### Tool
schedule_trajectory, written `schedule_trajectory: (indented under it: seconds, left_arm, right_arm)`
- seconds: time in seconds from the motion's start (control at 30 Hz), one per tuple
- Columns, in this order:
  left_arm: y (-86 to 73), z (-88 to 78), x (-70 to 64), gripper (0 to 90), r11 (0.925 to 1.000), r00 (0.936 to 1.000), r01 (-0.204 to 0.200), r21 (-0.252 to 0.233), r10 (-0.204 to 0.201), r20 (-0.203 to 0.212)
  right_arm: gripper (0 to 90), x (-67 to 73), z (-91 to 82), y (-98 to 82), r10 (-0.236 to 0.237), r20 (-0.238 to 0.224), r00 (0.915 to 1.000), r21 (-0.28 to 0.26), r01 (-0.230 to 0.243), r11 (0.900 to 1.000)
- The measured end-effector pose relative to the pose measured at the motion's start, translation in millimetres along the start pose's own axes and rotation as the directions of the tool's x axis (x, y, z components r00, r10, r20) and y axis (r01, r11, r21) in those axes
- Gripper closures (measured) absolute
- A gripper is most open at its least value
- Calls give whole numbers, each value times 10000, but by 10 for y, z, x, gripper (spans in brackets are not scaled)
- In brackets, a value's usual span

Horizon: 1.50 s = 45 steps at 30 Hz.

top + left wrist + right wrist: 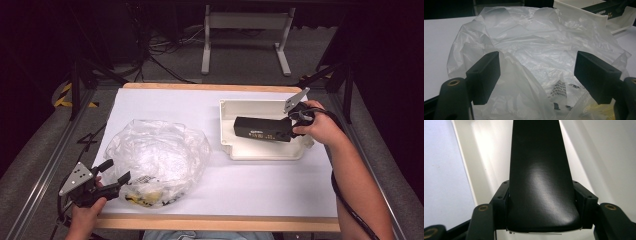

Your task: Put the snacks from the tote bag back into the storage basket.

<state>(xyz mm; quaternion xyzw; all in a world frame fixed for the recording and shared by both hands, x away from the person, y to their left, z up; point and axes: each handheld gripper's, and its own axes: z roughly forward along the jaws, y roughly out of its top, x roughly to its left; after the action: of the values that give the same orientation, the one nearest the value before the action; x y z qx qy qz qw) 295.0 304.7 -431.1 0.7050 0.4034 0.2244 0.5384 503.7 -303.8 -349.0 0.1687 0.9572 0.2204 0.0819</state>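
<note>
Fingers of the right gripper (291,121) pinch one end of a long black box (262,129), held over the white tray (227,145) at the table's right, from the high view. Looks mostly done: box nearly in, release left. Left gripper (116,174) spread wide by the crumpled clear bag (155,160).

Left gripper view: pads (484,77) apart w/ bag (536,50) between, not pressed.

Right gripper view: black box (540,177), glossy, smooth, clamped both sides, tray wall (486,157) below.

Black box (262,129); white tray (226,131); clear bag (157,157), black-and-yellow print.
</note>
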Motion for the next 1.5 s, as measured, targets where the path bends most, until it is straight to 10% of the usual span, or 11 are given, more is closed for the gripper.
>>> schedule_trajectory:
  seconds: [1.5]
  left_arm:
    - [-59,-134,-10,228,9999,9994,107,-88,-110,-330]
  right_arm:
    - [398,-245,246,14,-803,-233,9965,1666,831,9825]
